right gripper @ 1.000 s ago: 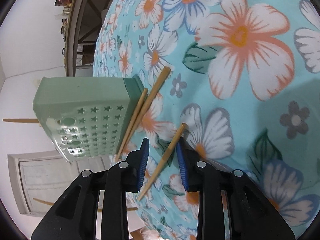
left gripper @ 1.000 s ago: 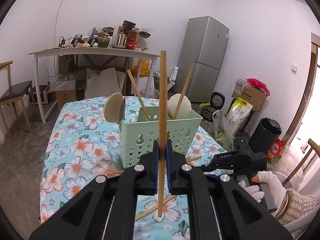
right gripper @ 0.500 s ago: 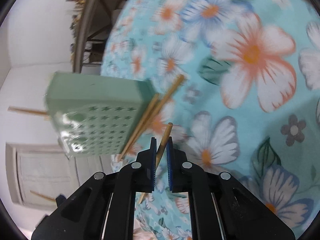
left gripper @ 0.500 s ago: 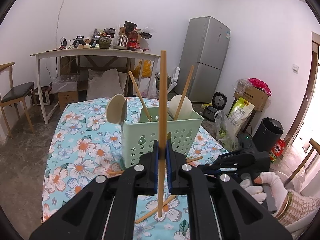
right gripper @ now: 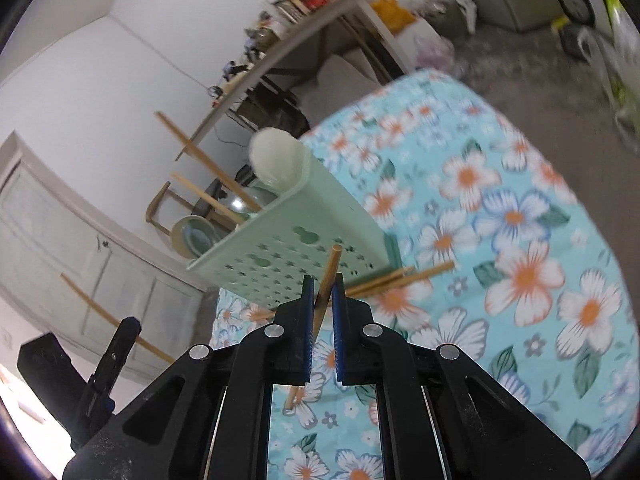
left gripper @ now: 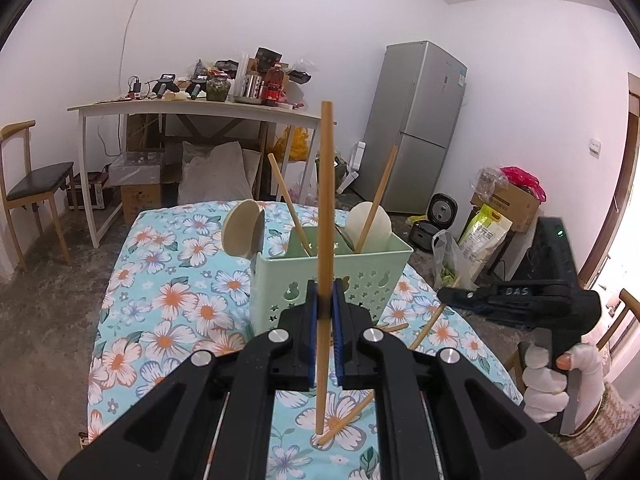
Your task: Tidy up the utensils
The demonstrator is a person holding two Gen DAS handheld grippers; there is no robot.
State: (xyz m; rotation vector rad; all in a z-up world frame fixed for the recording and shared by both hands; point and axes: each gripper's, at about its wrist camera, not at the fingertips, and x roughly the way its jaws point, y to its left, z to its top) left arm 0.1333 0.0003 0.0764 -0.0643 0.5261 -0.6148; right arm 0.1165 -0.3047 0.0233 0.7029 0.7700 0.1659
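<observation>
My left gripper (left gripper: 325,300) is shut on a wooden chopstick (left gripper: 325,200) that stands upright in front of the green star-punched basket (left gripper: 360,276). Two spoons (left gripper: 240,232) and two slanted chopsticks (left gripper: 288,208) stick out of the basket. My right gripper (right gripper: 322,292) is shut on another chopstick (right gripper: 330,268), lifted off the cloth and tilted toward the basket (right gripper: 296,240). Two loose chopsticks (right gripper: 400,278) lie on the cloth against the basket's base. In the left wrist view, the right gripper (left gripper: 452,294) hovers at the right, in a white-gloved hand (left gripper: 548,376).
The basket stands on a table with a blue floral cloth (left gripper: 160,300); its edges fall away left and right. Behind it are a cluttered white side table (left gripper: 192,110), a chair (left gripper: 32,188), a grey fridge (left gripper: 416,128) and bags on the floor (left gripper: 484,232).
The right gripper closed on a chopstick lying on the cloth, then rose with it and rolled, so the basket now shows from higher up. The left gripper kept still with its chopstick.
</observation>
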